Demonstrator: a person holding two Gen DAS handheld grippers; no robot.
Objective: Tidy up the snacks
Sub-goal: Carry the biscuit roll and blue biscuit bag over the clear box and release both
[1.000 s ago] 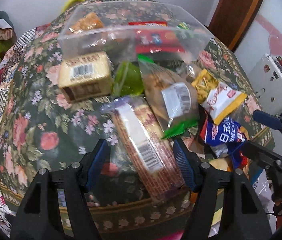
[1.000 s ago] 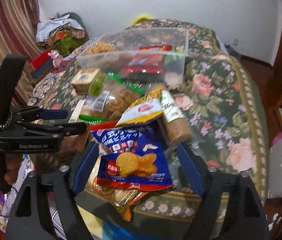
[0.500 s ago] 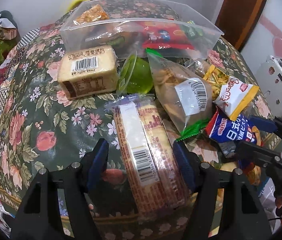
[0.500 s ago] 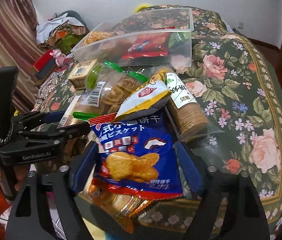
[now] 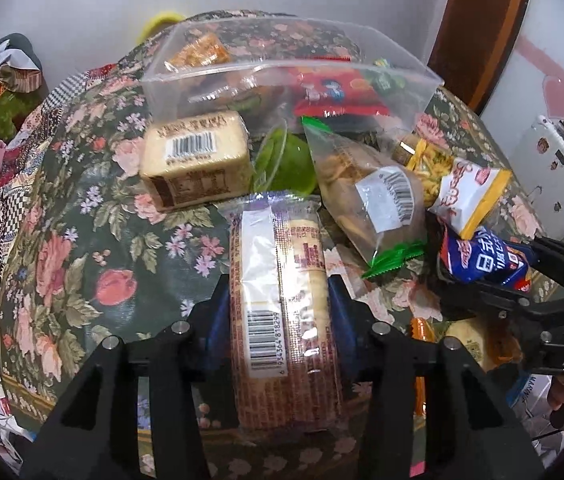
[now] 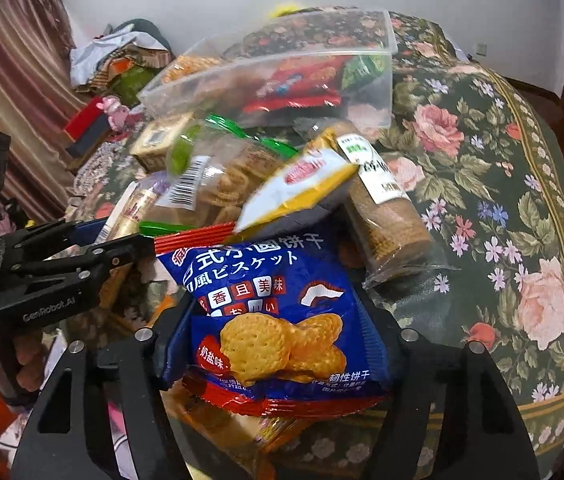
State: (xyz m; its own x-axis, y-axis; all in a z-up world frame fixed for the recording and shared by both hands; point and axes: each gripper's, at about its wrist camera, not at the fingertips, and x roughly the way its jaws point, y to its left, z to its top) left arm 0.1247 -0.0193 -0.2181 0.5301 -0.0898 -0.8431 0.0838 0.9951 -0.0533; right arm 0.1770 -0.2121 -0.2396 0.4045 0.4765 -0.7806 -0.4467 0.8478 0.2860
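Observation:
My left gripper is shut on a long brown biscuit pack with a barcode, lying on the floral cloth. My right gripper is closed against the sides of a blue biscuit bag; it also shows in the left wrist view. A clear plastic bin at the back holds a red packet and an orange one. In front of it lie a tan box, a green cup, a clear cookie bag and a yellow-white packet.
A round cracker sleeve lies right of the pile. The floral cloth spreads out to the right. Clothes and a pink toy sit at the far left. A white device stands off the table's right edge.
Both grippers moved forward and closed: the left onto the long brown biscuit pack, the right onto the blue biscuit bag. Both were open a second ago.

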